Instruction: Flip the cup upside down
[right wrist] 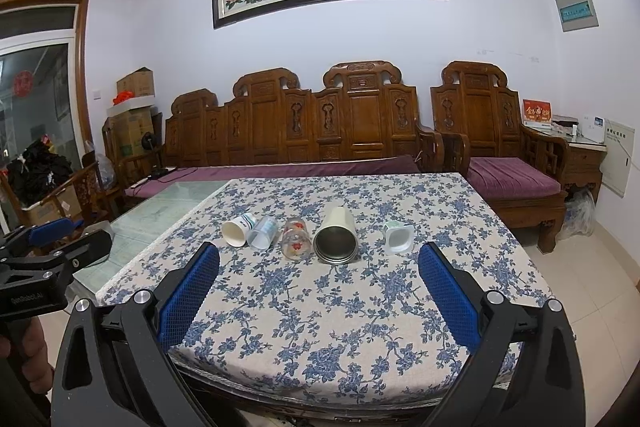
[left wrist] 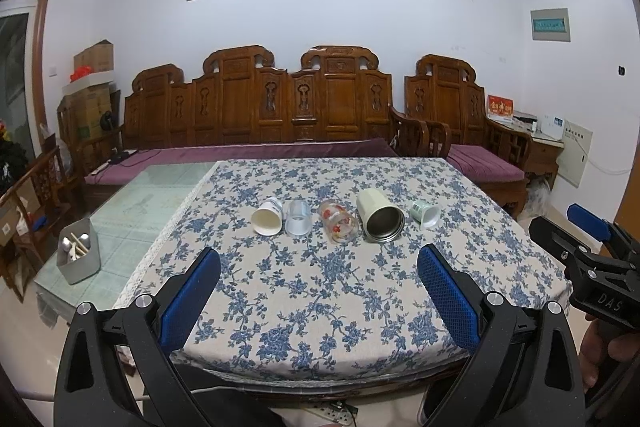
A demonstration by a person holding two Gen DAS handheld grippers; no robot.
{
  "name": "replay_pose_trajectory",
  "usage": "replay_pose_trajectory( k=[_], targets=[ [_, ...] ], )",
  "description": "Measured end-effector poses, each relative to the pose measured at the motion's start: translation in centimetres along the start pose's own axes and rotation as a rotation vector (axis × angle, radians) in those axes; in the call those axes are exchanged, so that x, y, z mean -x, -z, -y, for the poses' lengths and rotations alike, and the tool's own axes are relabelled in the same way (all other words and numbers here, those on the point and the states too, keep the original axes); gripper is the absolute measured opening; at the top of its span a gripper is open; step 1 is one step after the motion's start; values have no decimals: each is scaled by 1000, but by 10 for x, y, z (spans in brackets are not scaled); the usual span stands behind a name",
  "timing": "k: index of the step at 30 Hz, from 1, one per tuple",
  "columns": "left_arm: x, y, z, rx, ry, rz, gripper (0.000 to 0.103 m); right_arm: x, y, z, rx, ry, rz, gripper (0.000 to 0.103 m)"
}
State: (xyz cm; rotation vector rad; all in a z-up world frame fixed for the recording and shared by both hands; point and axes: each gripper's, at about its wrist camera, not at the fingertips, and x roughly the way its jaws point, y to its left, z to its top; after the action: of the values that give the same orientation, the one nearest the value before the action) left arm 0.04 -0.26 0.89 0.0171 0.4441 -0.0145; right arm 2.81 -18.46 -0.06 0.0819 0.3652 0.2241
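Note:
Several cups lie on their sides in a row on the floral tablecloth, mouths toward me: a white paper cup, a clear plastic cup, a flowered glass, a cream steel-lined tumbler, and a small green-white cup. My left gripper is open and empty, short of the row. My right gripper is open and empty, also short of the row; it also shows at the right edge of the left wrist view.
A grey utensil caddy stands on the glass tabletop left of the cloth. A carved wooden sofa with purple cushions runs behind the table. Cardboard boxes stack at the back left.

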Motion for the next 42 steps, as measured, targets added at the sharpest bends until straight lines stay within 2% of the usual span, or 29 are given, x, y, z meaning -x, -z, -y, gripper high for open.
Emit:
replay_pose_trajectory(
  k=[42],
  targets=[
    [9, -2, 0, -4, 9, 10, 95, 3, -2, -1, -3, -2, 2, 100]
  ],
)
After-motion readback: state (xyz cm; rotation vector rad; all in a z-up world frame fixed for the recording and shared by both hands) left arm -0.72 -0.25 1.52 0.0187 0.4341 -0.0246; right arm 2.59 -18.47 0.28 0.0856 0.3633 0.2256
